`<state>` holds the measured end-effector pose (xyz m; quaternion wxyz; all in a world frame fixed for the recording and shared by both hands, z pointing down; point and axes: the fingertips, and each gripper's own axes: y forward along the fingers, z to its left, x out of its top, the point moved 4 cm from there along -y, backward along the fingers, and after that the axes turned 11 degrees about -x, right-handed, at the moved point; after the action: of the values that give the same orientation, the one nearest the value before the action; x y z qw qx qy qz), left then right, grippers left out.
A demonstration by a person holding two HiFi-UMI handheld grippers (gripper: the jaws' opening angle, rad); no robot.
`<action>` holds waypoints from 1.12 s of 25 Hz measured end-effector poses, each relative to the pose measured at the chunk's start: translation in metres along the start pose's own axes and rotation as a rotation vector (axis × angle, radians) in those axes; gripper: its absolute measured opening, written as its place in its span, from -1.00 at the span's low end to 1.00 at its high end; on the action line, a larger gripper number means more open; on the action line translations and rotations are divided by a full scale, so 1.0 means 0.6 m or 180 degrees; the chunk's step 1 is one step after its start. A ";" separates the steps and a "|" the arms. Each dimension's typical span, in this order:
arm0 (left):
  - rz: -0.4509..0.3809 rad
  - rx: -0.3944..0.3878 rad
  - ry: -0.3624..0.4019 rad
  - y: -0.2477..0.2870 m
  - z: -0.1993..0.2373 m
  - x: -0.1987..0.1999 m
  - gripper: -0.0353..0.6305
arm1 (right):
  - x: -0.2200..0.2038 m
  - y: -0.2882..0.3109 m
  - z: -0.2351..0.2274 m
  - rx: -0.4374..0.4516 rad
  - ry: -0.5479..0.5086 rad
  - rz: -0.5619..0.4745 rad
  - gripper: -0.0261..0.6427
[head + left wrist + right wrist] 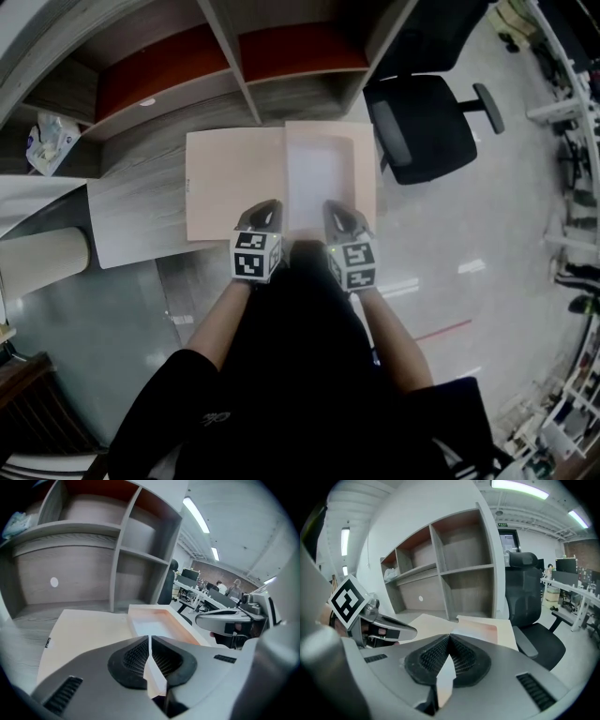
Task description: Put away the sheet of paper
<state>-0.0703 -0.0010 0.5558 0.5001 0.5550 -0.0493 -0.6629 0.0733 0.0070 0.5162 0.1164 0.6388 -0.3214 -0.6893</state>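
Sheet of paper (317,178): white and blank; its near edge is caught in both pairs of jaws, and the rest reaches forward from them into the tray
Left gripper (265,208): jaws pressed together on the sheet's near edge, with a white strip of it showing between and below the pads (136,660)
Right gripper (335,208): jaws likewise clamped on the same edge, just right of the left pair; the paper hangs below its pads (464,660)
Box (366,187): pale beige card, lying open straight ahead of both jaw pairs
Tray (364,150): the walled right half of the box, directly ahead of the jaws
Lid (234,183): flat, ahead and to the left of the left jaws
Label (187,186): a small dark mark on the lid's left edge, too small to read
Marker cubes (256,255): black-and-white square patterns, one behind each pair of jaws; no lettering
Desk (141,206): grey wood grain, under the box
Shelf unit (234,66): beyond the box
Packet (47,141): far left of the jaws; its print is unreadable
Office chair (427,122): black, right of the right jaws
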 end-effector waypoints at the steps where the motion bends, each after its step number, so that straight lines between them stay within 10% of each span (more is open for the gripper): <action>1: -0.0038 -0.0011 0.0041 -0.007 -0.004 0.002 -0.72 | 0.006 -0.006 0.004 -0.0019 -0.0013 -0.0049 -0.87; 28: -0.1161 0.0087 0.0741 -0.217 -0.094 0.049 -0.76 | 0.093 -0.173 0.105 -0.0325 -0.0290 -0.1048 -0.87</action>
<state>-0.1018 0.0699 0.4332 0.3666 0.6342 0.1011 -0.6732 0.0301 0.0734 0.4080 0.0195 0.6441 -0.1819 -0.7428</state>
